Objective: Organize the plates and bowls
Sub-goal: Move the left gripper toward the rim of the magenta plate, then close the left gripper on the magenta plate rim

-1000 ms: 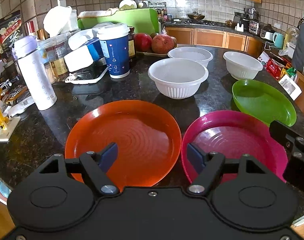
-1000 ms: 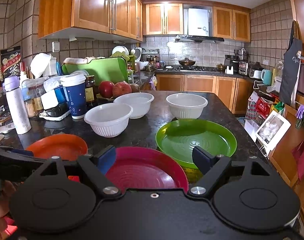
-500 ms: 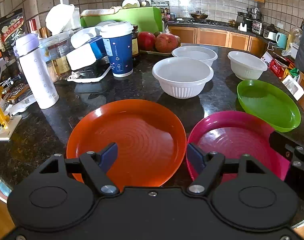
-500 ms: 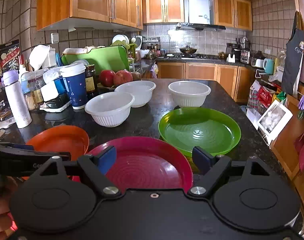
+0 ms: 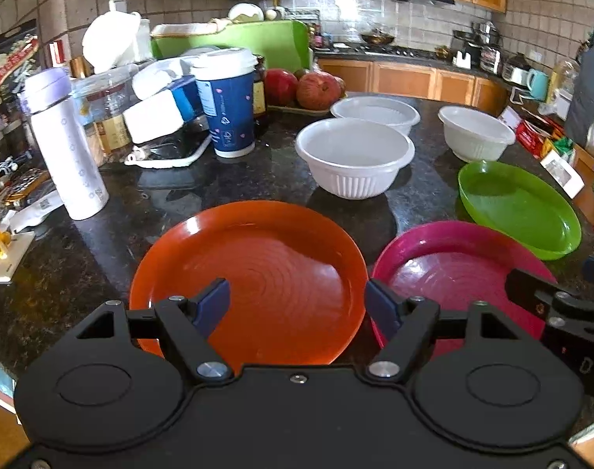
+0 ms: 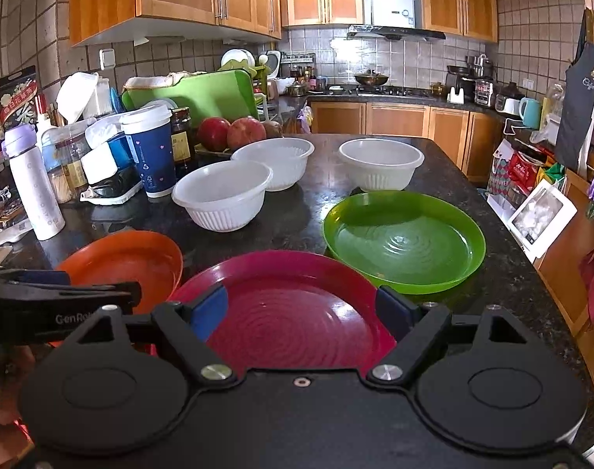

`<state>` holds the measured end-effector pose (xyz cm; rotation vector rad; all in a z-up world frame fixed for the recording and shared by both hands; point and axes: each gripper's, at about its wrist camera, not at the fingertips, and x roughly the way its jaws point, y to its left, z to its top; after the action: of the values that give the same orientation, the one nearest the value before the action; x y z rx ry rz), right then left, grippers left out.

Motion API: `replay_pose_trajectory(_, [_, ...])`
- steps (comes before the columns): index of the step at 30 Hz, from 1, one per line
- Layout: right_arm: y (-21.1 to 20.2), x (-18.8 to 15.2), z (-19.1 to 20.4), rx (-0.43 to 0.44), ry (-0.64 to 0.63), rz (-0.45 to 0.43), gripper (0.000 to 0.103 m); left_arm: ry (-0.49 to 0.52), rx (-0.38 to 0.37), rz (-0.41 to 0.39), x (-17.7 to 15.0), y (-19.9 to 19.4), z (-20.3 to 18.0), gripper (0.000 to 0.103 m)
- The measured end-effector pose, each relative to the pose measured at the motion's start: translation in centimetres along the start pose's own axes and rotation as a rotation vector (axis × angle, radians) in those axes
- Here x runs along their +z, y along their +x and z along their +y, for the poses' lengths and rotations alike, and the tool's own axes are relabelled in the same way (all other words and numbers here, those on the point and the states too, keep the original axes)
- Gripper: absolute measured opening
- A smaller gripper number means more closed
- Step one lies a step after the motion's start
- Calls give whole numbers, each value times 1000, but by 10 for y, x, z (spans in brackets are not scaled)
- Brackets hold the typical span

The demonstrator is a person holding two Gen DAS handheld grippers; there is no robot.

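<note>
Since a second ago both my views have crept forward and down — the orange plate and the magenta plate fill more of the frame than they did. My left hand-held gripper hangs over the near rim of the orange plate, fingers apart and empty; my right hand-held gripper sits likewise over the magenta plate, fingers spread, nothing held. I judge this the approach to a first pick: nothing is stacked yet. The green plate lies just beyond the magenta one, its rim touching or overlapping it — I cannot tell which. Three white bowls stand behind on the dark worktop, two of them close together, the third apart to the right. Next I need to drop a finger under a plate's rim and close on the edge. The left side is crowded: a white bottle, a blue paper cup and pomegranates limit room there.
</note>
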<state>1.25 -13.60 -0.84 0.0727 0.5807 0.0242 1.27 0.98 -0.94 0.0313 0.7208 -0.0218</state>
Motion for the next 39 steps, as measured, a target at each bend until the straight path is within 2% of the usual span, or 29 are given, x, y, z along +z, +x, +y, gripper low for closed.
replay_pose_trajectory(20, [10, 2, 29, -48, 5, 25, 86, 72, -79, 19, 8, 14, 28, 70])
replay_pose_trajectory(24, [14, 2, 40, -56, 11, 31, 86, 87, -70, 7, 9, 17, 42, 70])
replay_pose_trajectory(30, [24, 2, 51, -79, 28, 60, 81, 110, -89, 3, 9, 19, 58, 70])
replay_pose_trajectory(34, [24, -1, 50, -139, 49, 58, 75, 149, -133, -9, 10, 17, 56, 69])
replay_pose_trajectory(39, [16, -7, 35, -283, 105, 50, 74, 226, -211, -23, 11, 15, 48, 68])
